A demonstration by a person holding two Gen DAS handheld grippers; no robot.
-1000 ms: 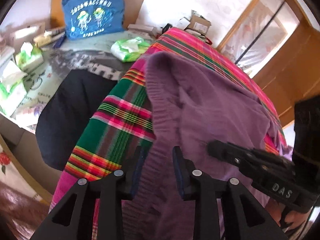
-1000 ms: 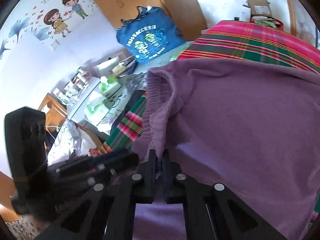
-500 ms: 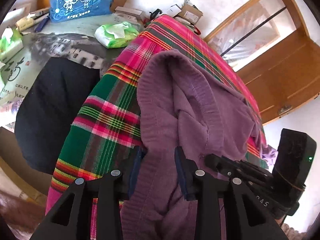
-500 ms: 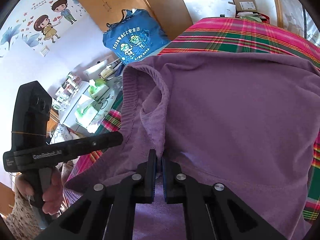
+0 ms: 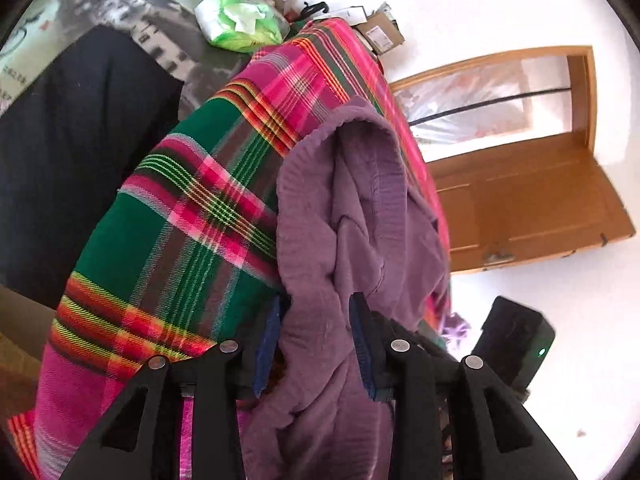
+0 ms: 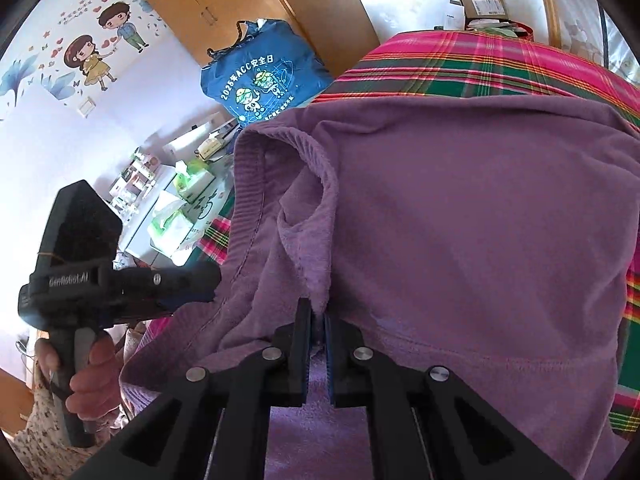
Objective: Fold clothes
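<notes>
Nearest the viewer, the right claw (image 6: 316,354) is clenched on a pinch of the purple sweater (image 6: 460,220) at the ribbed neckline, its two pads pressed almost together with only a thin fold of knit between them. The left claw (image 5: 314,344) stands with a clear gap between its fingers; a bunched rope of the same sweater hangs through that gap, and from these views it cannot be told for sure whether the pads bear on the cloth or merely flank it. A hand (image 6: 86,372) grips the left tool's handle at the lower left of the right wrist view.

The sweater lies on the plaid blanket (image 5: 180,220), its body spread flat on the right and gathered into ridges along the left side. Its long axis runs away from the claws, neckline near, the rest reaching toward the far edge.

Judged from this, the step in hand is a two-point lift of the near edge. To do it well, both claws should hold comparable thicknesses, rise level, and keep the edge taut so the fold lands straight.

Farther off: a black garment (image 5: 72,152), a blue bag (image 6: 264,76).
</notes>
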